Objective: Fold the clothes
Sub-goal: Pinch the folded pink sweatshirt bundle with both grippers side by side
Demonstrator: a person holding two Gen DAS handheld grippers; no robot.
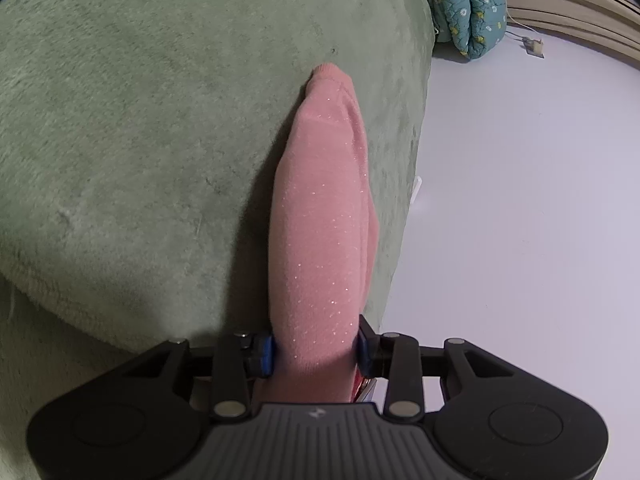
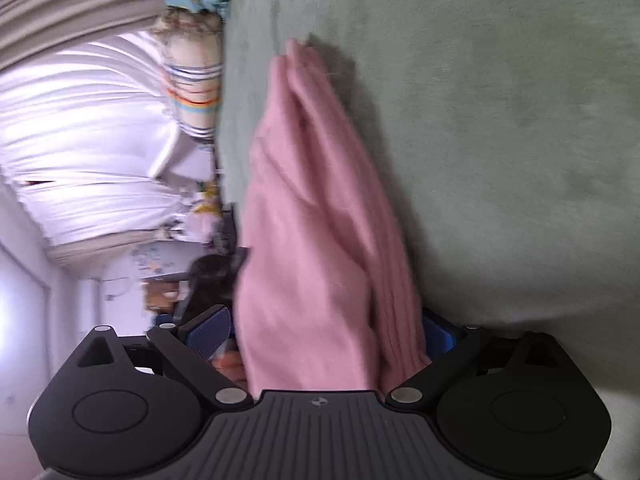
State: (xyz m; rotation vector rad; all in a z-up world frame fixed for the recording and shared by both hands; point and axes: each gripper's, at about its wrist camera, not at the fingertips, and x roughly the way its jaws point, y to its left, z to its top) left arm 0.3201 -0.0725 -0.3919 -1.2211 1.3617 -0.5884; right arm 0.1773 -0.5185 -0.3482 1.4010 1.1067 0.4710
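Left fingers are pinched on the pink garment, which trails out bunched over the green blanket. Right fingers stand wide, cloth between them but no grip. I'd regrip a far corner with the right and pull it flat before folding, or it'll crease.

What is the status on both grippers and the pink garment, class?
Left gripper shut on pink garment. Right gripper open, garment between its pads, unclamped. Garment lies on green blanket. Nothing in the way.
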